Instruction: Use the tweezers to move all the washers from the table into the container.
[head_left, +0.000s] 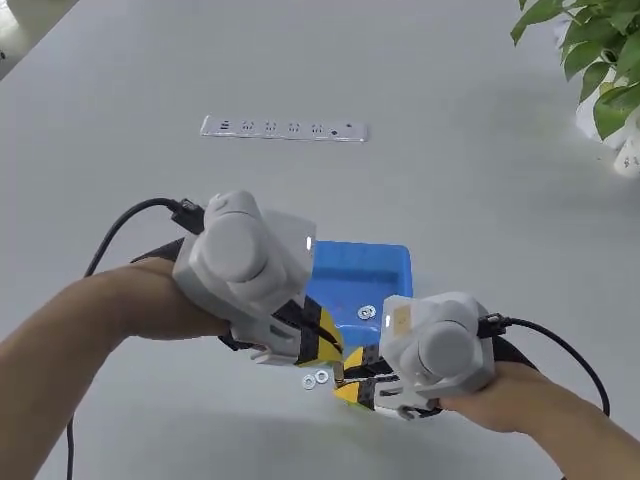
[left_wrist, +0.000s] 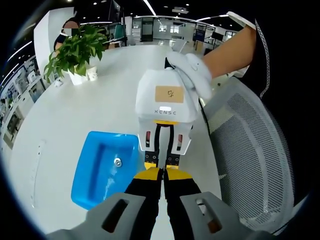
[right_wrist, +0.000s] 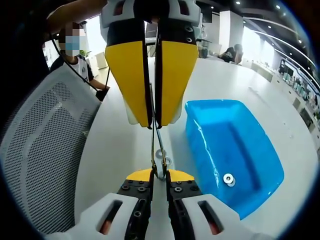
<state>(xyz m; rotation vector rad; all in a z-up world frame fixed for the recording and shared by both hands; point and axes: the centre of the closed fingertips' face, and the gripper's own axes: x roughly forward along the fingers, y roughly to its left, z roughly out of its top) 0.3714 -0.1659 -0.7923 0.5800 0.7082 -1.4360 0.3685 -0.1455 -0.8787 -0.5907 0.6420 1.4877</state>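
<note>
Here the left gripper (right_wrist: 154, 122) and the right gripper (right_wrist: 159, 176) face each other, both jaws clamped on the thin tweezers (right_wrist: 155, 145), probably to re-seat the grip. Two washers (right_wrist: 160, 154) lie on the table (right_wrist: 115, 150) under the tweezers, just beside the blue container (right_wrist: 200, 140), where another washer (right_wrist: 228, 178) already rests.

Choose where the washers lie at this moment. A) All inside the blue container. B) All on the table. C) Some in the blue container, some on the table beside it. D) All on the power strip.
C: washers in the container lie on the floor of the blue container, and loose washers rest on the table just outside it.
</note>
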